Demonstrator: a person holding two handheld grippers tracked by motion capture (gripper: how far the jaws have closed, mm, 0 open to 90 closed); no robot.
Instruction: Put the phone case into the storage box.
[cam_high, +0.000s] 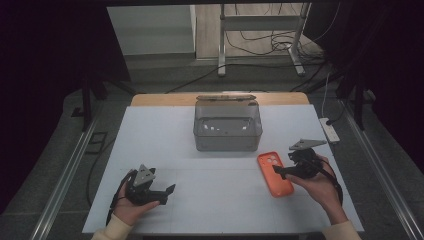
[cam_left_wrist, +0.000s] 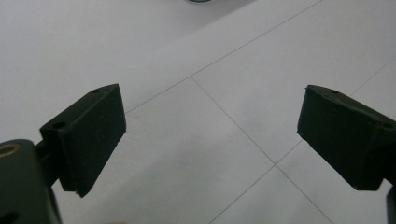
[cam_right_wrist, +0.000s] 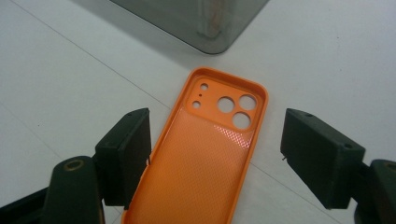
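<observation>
clear plastic box (cam_high: 227, 128): mid-table, lid raised | power strip (cam_high: 330, 129): off table's right edge | cables (cam_high: 260, 42): floor behind

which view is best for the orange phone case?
Right gripper view: the orange phone case lies inner side up between the right gripper jaws, camera cutouts clear. High view shows it small, near the grey box. Left gripper view faces bare table.

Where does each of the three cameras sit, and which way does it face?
High view: above the person's side, facing forward and down on the table; both hands and grippers show.
Left gripper view: rides the left gripper, facing bare table; its open jaws show.
Right gripper view: rides the right gripper, facing the orange phone case; jaws straddle it.
Shared: high and right views show the case and grey box.
</observation>
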